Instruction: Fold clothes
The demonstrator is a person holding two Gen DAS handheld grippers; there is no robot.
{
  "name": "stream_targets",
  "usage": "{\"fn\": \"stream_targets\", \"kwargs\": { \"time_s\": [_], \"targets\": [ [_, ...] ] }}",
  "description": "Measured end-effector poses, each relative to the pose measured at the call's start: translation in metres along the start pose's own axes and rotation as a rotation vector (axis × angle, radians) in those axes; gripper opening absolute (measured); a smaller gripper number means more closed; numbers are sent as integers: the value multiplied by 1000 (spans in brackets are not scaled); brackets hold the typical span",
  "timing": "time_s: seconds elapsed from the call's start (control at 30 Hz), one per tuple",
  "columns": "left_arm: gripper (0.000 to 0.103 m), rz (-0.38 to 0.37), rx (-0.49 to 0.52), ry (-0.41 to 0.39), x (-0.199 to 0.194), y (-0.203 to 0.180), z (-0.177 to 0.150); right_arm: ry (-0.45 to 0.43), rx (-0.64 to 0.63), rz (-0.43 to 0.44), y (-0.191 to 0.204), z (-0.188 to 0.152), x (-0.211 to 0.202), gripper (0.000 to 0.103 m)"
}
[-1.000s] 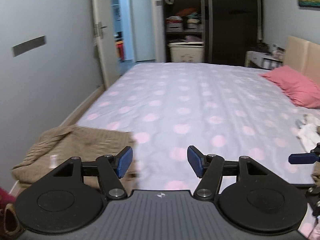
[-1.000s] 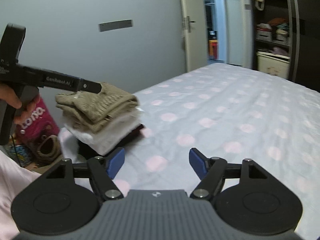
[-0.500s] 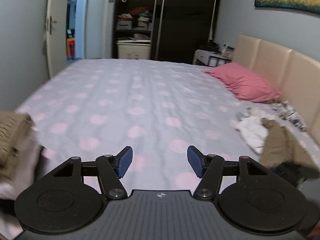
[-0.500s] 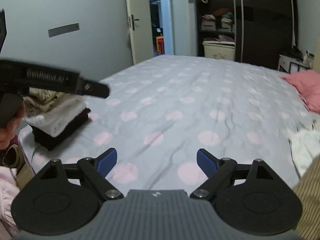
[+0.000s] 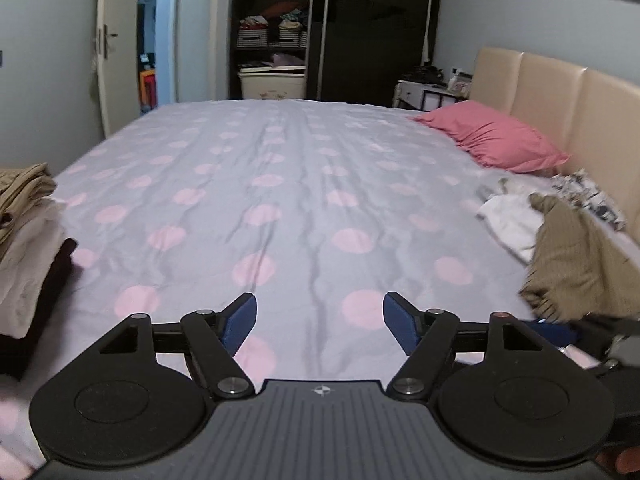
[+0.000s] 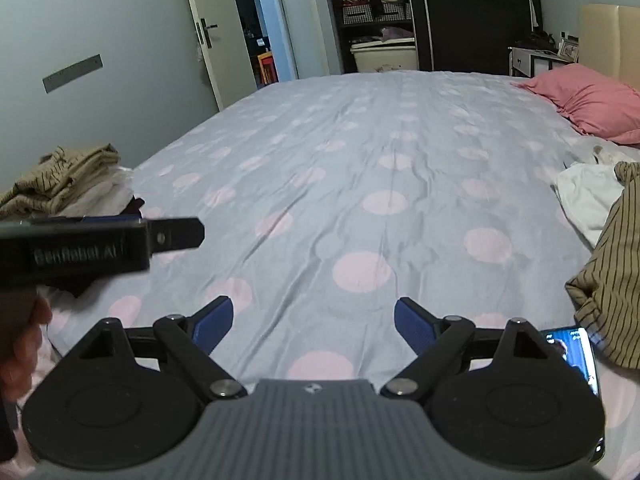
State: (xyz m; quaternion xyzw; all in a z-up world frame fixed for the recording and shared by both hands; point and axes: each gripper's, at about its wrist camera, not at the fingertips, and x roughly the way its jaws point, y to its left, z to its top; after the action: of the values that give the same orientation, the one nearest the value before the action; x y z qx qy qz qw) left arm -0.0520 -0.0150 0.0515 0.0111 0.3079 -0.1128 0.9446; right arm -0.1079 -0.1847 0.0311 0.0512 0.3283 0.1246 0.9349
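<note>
A stack of folded clothes (image 5: 24, 224) with a tan striped top layer (image 6: 60, 176) sits at the bed's near left corner. At the right lies an unfolded heap: a tan striped garment (image 5: 576, 256) (image 6: 616, 276) over a white one (image 5: 508, 216) (image 6: 584, 196). My left gripper (image 5: 319, 322) hovers open over the spotted sheet, nothing between its blue pads. My right gripper (image 6: 313, 323) is open too, above the bed's near edge. The left gripper's body (image 6: 80, 248) shows at the left of the right wrist view, held by a hand.
The bed (image 5: 280, 184) has a grey sheet with pink dots. A pink pillow (image 5: 496, 140) lies by the beige headboard (image 5: 560, 100). A lit phone (image 6: 576, 356) rests near the right gripper. A patterned cloth (image 5: 588, 196) lies by the headboard. Beyond are a dark wardrobe (image 5: 360, 28) and an open door (image 5: 116, 52).
Both views have swung right, away from the folded stack and toward the unfolded heap at the right. Both grippers stayed open and empty.
</note>
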Motion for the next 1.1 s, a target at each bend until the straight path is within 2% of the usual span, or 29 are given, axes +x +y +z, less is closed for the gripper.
{"fn": "stream_targets", "kwargs": {
  "time_s": [0.27,0.43,0.63,0.73,0.87,1.1],
  "targets": [
    [74,58,56,20,20,2,-21,20,-48,-38,3,-15,25,91],
    [74,136,111,28,39,-2,-33,36,-60,-43,-1,-24,37,91],
    [74,145,71,24,49,-2,-37,35,-98,-59,1,-24,47,92],
    [74,117,35,55,56,2,-38,34,-118,-69,2,-24,51,93],
    [74,95,-8,88,67,7,-35,64,-74,-88,-2,-25,65,93],
    [74,141,7,99,81,12,-39,112,-45,-94,-6,-28,84,94]
  ]
}}
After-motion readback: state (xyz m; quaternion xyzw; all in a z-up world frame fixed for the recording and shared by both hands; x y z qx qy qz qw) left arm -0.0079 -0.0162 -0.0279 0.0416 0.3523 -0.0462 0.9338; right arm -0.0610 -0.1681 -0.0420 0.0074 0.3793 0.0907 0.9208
